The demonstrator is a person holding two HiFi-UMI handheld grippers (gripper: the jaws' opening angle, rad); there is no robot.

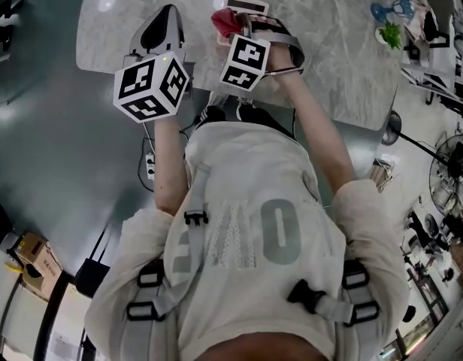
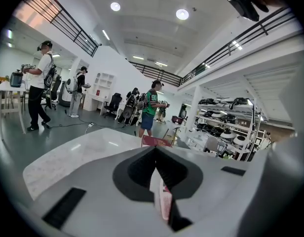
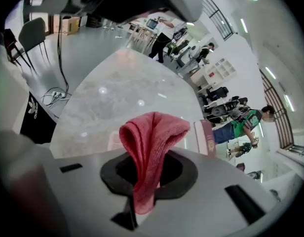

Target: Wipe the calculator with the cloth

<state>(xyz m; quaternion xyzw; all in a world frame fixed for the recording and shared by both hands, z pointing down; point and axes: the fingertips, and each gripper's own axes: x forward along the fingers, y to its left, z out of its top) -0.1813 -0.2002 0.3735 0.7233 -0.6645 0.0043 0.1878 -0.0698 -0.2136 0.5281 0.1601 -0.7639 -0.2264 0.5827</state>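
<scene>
Grips a folded red cloth (image 3: 149,147) in the right claw (image 3: 148,174), pinched low, with a rounded loop of fabric standing out past the tips. Hangs over the far middle of the marble surface (image 1: 329,51), apparently clear of everything below. Find the calculator (image 1: 246,6) there: pale pink and white, with a dark display strip at its far end, flat on the surface directly under that claw and partly covered by it in the head view. Holds the left claw (image 1: 162,28) pressed together, off to the left of the calculator and apart from it. Shows only a thin pale sliver at its seam, too slim to name.

Looks like a moment just off the calculator, with a wiping stroke to lay down next. Lower the right claw just enough to land the loop, not the hard tips, on the calculator's face. Tilt to flatten the cloth against it. Sweep lengthwise, near end to display, with light, even pressure. Consider setting the left claw's closed tips against one edge first. Expect an unpinned, probably light calculator to slide otherwise. Keep the pinch firm throughout, or risk dragging the cloth out.
</scene>
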